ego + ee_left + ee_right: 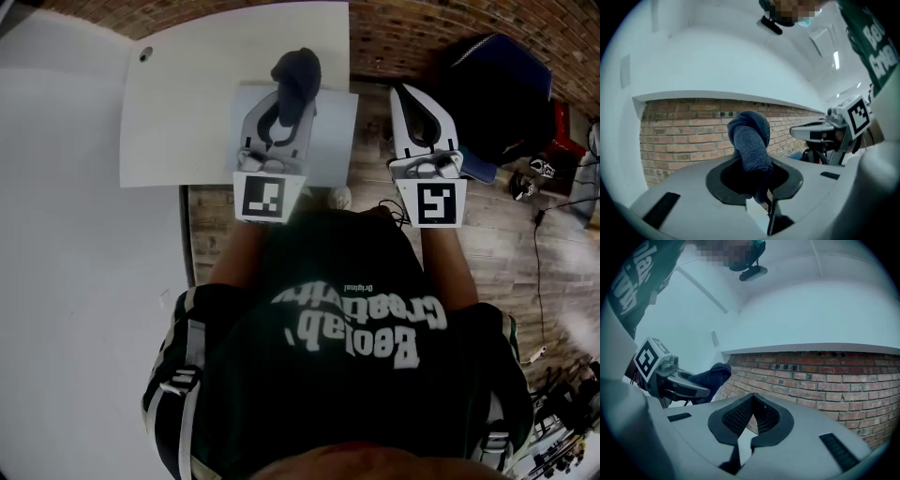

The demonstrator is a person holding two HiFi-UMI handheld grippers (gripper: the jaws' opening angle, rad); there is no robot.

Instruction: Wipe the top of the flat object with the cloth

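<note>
A pale flat square panel [333,131] lies at the near right corner of a white tabletop [187,103]. My left gripper [284,101] hangs over that panel, shut on a dark blue cloth [298,71] that bulges up out of its tips. In the left gripper view the cloth [751,140] stands as a thick roll between the jaws of the left gripper [757,180]. My right gripper [399,92] is to the right of the panel, off the table, over the floor. Its jaws meet with nothing between them in the right gripper view [752,404], where the cloth [711,376] shows at left.
A brick wall [825,380] runs behind the table. A dark blue bag or seat [497,94] stands on the wood floor at the right, with a cable [539,244] and small gear beside it. A broad white surface [75,281] fills the left side.
</note>
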